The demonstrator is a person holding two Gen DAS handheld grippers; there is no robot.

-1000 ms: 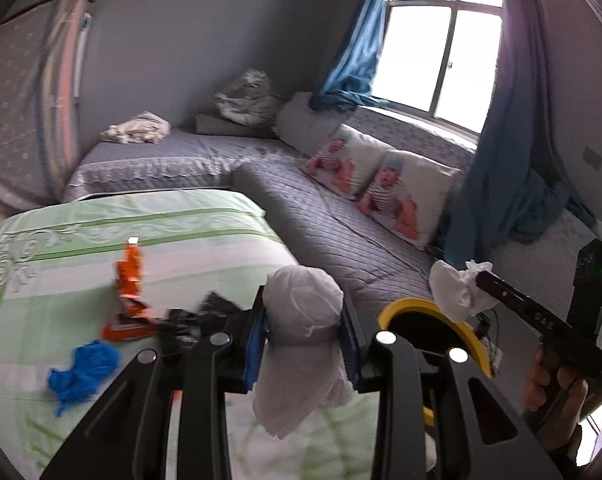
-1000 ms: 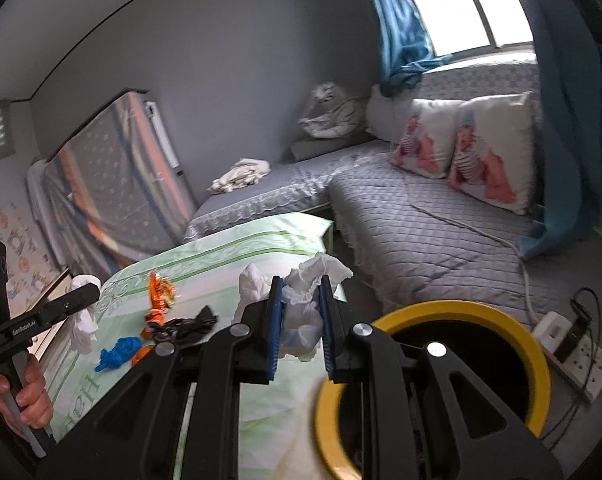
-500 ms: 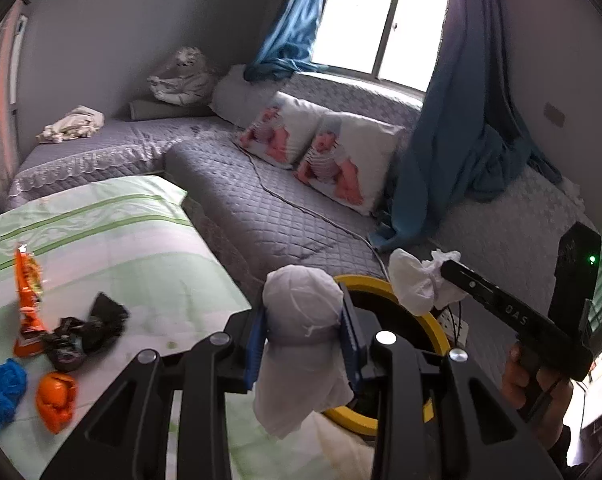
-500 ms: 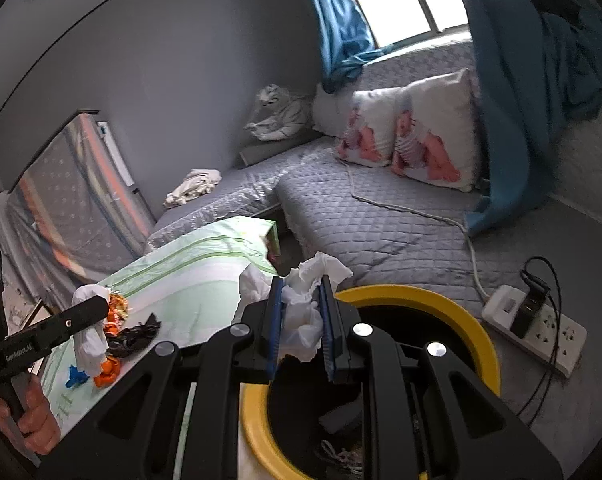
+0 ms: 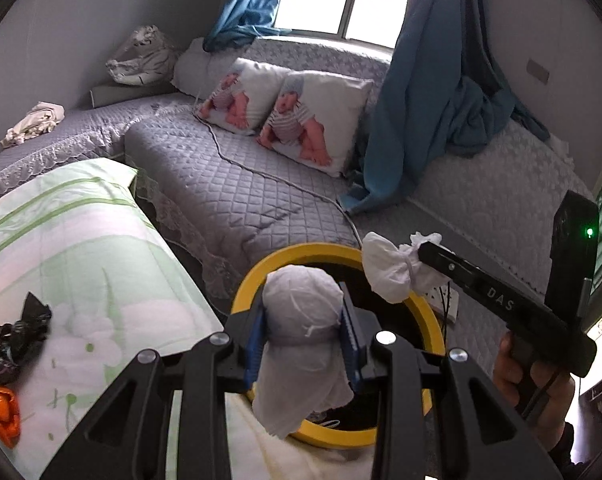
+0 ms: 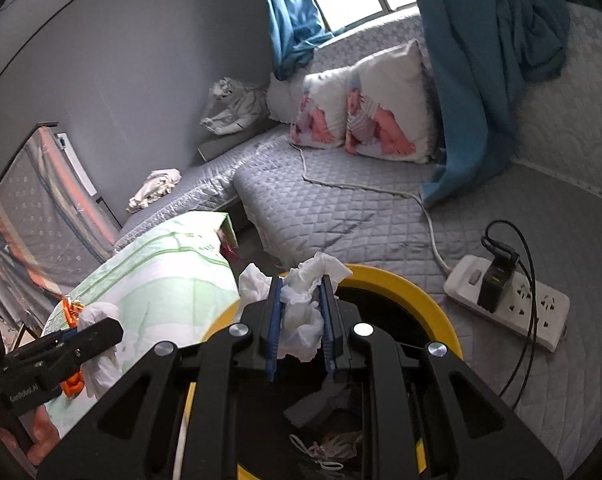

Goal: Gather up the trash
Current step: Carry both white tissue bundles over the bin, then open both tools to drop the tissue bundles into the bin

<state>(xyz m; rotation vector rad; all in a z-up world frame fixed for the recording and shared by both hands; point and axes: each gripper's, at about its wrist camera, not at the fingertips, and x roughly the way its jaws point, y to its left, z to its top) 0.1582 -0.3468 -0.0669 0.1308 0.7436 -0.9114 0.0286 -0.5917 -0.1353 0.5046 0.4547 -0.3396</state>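
From the left wrist view, the left gripper (image 5: 303, 338) is clenched on a wad of white tissue (image 5: 301, 344), pinched at its middle so the loose tail hangs below the blue pads. It sits over the near rim of the yellow-rimmed bin (image 5: 429, 320), which looks like the place to drop it: the wad hangs above the dark opening rather than the table. To the right, the right gripper (image 5: 415, 258) reaches in from the person's hand (image 5: 541, 384) and holds a second crumpled tissue (image 5: 393, 270) over the far side of the same bin. On the green tablecloth (image 5: 81, 260) at the left, more trash waits: a black wrapper (image 5: 17, 340) and an orange scrap (image 5: 3, 412), well apart from the bin.

From the right wrist view, the right gripper (image 6: 299, 318) is closed tight on its crumpled tissue (image 6: 301, 312), with ragged ends sticking up above the pads. Below it the bin (image 6: 401, 288) opening is in plain sight, with some discarded items already at the bottom. The hold seems to be kept only until the wad is well inside the rim, so nothing falls on the grey quilted couch (image 6: 341, 216). At the left edge the left gripper (image 6: 97, 332) shows with its tissue (image 6: 99, 344), beside the tablecloth (image 6: 161, 272). A power strip (image 6: 513, 304) with a plugged charger lies on the couch just beside the bin, so a careless drop could land on it.
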